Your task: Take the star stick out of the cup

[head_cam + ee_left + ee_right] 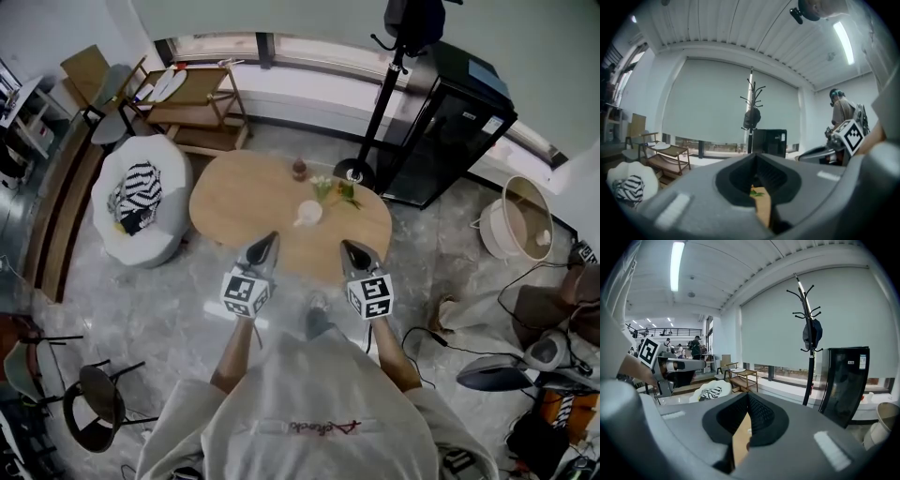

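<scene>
Hovering over near table edge: L gripper + R gripper, both clenched, empty. Mid-table sits cup (well apart from both).

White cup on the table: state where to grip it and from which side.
Probably best to take the white cup across its wall, coming from the near side. It stands upright with bare table in front of it, while greenery crowds its far side.

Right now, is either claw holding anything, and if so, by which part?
Nothing is held. The left claw and the right claw are both shut and empty. The cup stands untouched on the table.
</scene>
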The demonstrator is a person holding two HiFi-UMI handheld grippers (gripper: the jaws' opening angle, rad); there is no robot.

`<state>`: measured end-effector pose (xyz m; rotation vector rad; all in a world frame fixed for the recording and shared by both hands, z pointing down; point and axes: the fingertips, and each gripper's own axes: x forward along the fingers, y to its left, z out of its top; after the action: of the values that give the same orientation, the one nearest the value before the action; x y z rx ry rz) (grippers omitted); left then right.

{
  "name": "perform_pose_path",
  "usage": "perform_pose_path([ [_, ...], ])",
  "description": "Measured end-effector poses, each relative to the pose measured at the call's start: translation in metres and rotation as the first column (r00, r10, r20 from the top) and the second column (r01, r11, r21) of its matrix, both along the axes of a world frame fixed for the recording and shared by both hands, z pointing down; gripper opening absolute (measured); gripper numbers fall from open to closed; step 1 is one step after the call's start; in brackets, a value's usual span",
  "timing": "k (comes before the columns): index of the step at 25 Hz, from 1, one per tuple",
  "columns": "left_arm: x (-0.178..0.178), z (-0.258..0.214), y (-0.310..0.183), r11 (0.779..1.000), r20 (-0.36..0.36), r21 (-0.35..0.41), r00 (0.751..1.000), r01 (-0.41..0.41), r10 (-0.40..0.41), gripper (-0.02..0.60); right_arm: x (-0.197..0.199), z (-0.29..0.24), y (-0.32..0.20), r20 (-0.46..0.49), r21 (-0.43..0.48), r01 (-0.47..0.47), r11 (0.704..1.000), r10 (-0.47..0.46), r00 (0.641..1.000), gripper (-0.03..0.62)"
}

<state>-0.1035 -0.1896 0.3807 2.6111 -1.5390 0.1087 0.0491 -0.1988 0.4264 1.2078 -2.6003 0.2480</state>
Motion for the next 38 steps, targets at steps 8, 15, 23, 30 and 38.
perform_pose_path([
  [8, 0.009, -0.004, -0.079, 0.999, 0.019, 0.006, 0.999, 0.031, -0.031, -0.001, 0.005, -0.014, -0.088, 0.034, 0.028, 0.024, 0.999, -0.025, 0.999, 0.003],
  [15, 0.002, 0.009, -0.119, 0.998, 0.029, -0.019, 0.998, 0.056, -0.055, 0.0, 0.003, -0.011, -0.136, 0.055, 0.019, 0.022, 1.0, -0.023, 0.998, 0.003],
  [23, -0.01, 0.02, -0.148, 0.997, 0.03, -0.052, 0.998, 0.058, -0.057, -0.002, 0.0, -0.005, -0.172, 0.05, 0.001, -0.001, 1.0, 0.001, 0.999, 0.003],
  [30, -0.026, 0.034, -0.181, 0.997, 0.033, -0.075, 0.999, 0.022, -0.019, 0.0, -0.004, 0.004, -0.205, 0.057, -0.024, -0.06, 0.998, 0.061, 0.997, 0.003],
  [38, -0.046, 0.082, -0.209, 0.986, 0.029, -0.165, 1.0, 0.0, 0.005, -0.002, -0.001, 0.028, -0.248, 0.044, -0.058, -0.11, 0.992, 0.113, 0.993, 0.003],
])
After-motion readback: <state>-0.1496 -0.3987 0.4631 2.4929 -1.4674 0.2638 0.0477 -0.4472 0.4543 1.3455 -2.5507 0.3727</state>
